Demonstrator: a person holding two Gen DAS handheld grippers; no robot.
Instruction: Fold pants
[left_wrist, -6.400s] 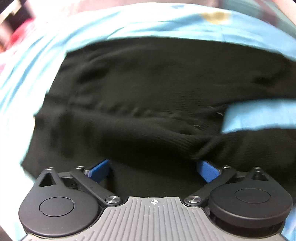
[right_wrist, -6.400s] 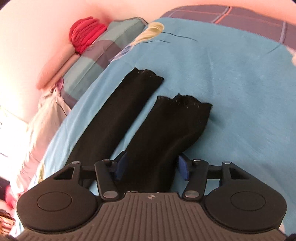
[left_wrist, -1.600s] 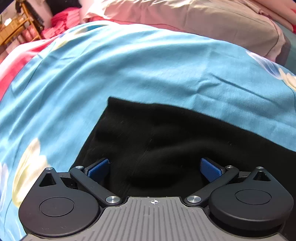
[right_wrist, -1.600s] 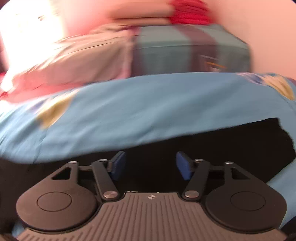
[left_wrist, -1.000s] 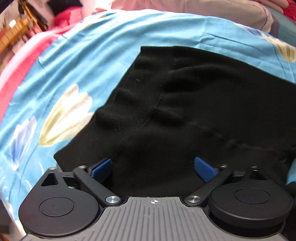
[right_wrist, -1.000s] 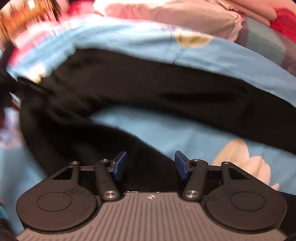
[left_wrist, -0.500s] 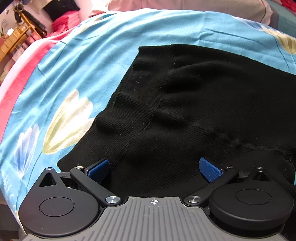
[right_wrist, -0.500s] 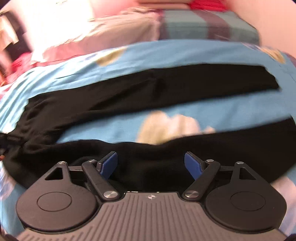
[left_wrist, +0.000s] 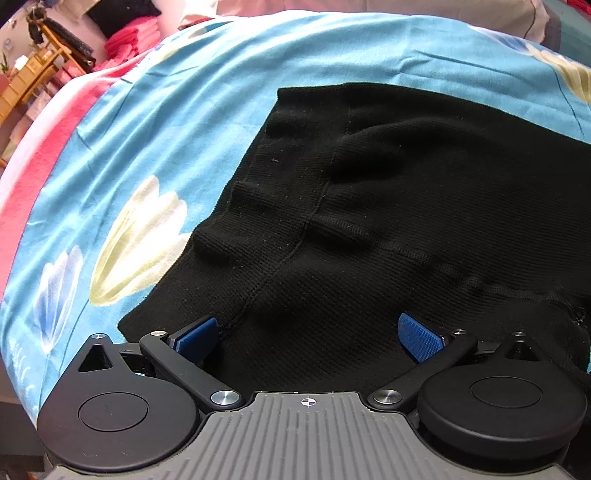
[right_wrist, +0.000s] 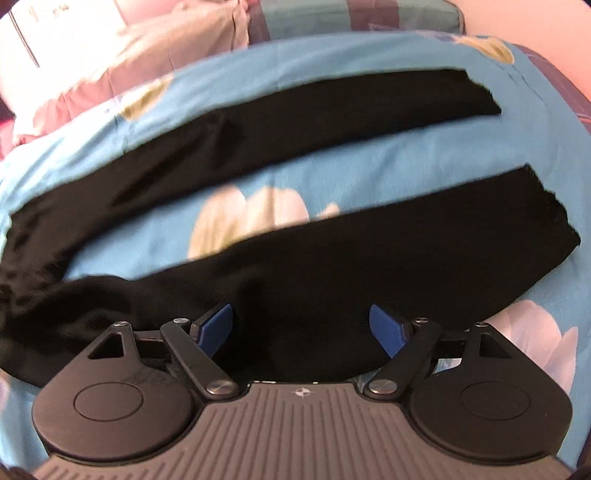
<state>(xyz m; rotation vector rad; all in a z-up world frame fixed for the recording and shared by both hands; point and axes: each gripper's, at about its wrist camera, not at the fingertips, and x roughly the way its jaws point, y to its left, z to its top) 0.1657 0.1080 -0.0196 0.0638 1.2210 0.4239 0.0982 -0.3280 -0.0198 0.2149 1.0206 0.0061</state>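
blue floral bedsheet (left_wrist: 155, 122) and pillows (right_wrist: 122, 51) surround us. black pants (left_wrist: 388, 206) lie flat under our left gripper (left_wrist: 308, 336) and right gripper (right_wrist: 301, 326), both spread wide.

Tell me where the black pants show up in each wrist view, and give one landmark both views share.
Left wrist: the black pants fill the centre and right, waistband end toward the left, under the open left gripper.
Right wrist: both legs stretch across the frame, the near one under the open right gripper.
Shared landmark: the blue floral bedsheet.
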